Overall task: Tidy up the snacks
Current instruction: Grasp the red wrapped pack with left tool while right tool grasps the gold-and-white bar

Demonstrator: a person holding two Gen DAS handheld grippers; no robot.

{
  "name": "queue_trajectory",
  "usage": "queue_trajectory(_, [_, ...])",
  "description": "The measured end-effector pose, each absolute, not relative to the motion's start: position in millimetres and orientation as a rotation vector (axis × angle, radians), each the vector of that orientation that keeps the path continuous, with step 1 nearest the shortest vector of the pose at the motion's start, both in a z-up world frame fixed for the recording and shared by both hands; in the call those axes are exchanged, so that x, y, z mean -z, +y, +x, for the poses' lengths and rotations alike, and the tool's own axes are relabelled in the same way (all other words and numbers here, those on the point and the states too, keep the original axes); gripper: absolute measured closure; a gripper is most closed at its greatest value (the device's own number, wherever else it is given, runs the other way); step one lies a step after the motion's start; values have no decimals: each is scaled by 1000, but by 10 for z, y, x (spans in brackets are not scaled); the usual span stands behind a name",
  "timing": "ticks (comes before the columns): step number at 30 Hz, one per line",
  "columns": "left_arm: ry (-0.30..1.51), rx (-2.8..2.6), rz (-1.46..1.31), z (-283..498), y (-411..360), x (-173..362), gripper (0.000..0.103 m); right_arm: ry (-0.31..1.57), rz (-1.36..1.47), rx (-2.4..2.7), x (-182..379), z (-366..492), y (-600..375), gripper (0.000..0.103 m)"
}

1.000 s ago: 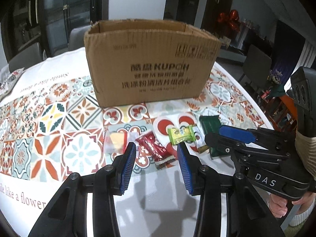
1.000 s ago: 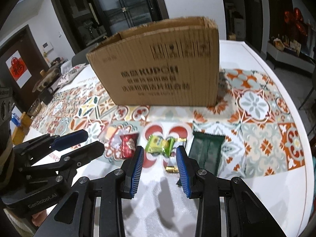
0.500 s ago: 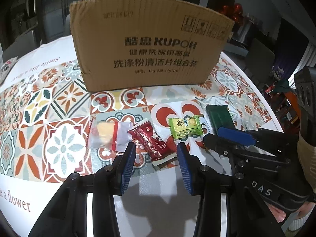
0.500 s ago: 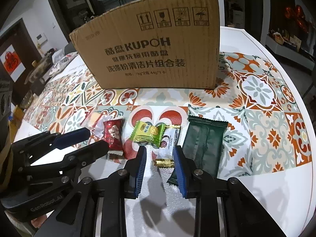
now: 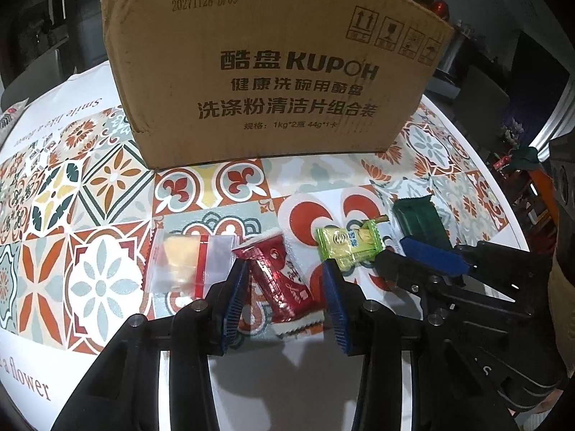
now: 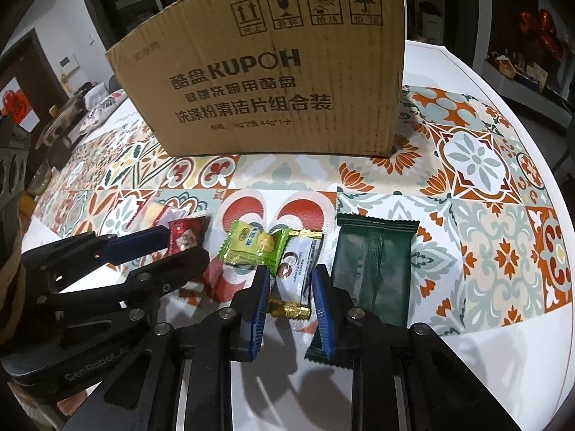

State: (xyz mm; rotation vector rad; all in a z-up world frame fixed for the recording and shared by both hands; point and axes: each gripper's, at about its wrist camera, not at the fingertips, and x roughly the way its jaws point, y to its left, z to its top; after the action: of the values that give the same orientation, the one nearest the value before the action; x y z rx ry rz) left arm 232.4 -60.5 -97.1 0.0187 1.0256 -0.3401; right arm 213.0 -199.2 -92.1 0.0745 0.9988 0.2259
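Several snacks lie in a row on the patterned tablecloth before a cardboard box [image 5: 273, 72]. My left gripper [image 5: 285, 280] is open, its fingers straddling a red wrapped snack [image 5: 280, 283]. A clear packet with a yellow cake [image 5: 187, 262] lies to its left, a green wrapped snack [image 5: 348, 248] to its right. My right gripper [image 6: 290, 283] is open, its fingers on either side of a white and gold wrapped snack [image 6: 298, 269]. The green snack [image 6: 251, 244] lies partly on it. A dark green packet [image 6: 370, 262] lies just right of the gripper.
The box [image 6: 280, 86] stands upright behind the snacks, its top out of sight. The round table's edge [image 6: 560, 215] curves at the right. Bowls and clutter [image 6: 61, 129] sit at the far left. Chairs and dark furniture stand beyond.
Both grippers have moved forward and lower toward the snacks. The left now straddles the red snack, the right the white and gold one. Both remain open.
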Motion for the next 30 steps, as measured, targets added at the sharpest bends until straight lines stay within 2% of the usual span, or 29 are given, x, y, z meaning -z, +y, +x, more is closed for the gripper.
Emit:
queue_trajectory(6, [1034,334,16,2361,-625,1012,69,979,19,-204,927,2158,-1954,80])
queue_trajectory(8, [1033,329,16,2377,-632,1025,79,976,23,-202,929,2161,-1960,82])
queue_trajectory(9, [1032,330,13,2383,-638,1029,80,976,28,-201,930,2162,-1969,82])
queue_trajectory(30, [949,357,1,2153,-576,648,81,885,89,-224,558,1953,-2032,83])
